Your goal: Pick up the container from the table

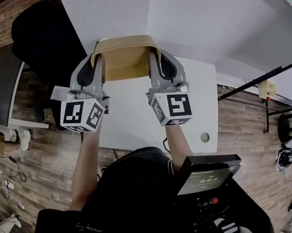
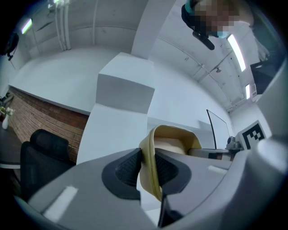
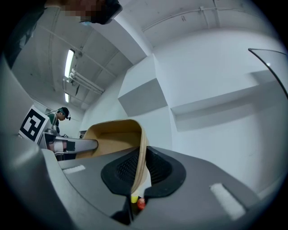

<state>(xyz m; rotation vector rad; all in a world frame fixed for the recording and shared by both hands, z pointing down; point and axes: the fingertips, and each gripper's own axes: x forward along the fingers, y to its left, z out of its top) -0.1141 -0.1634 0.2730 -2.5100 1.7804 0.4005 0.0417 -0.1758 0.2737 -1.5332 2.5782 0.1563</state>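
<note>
— Left gripper (image 2: 146, 168) and right gripper (image 3: 141, 167), what are they doing?
— Above the white rectangular table (image 1: 197, 109), both are holding up the tan, thin-walled plastic container (image 1: 123, 57). One is clamping its left wall, the other is pinching its right wall, with black ribbed pads (image 2: 127, 170) pressing either side.

There was one tan container (image 1: 125, 61) and one white counter (image 1: 134, 121). Two grippers showed: the left gripper (image 1: 100, 61) and the right gripper (image 1: 160, 62). One black office chair (image 1: 42, 35) stood nearby.
</note>
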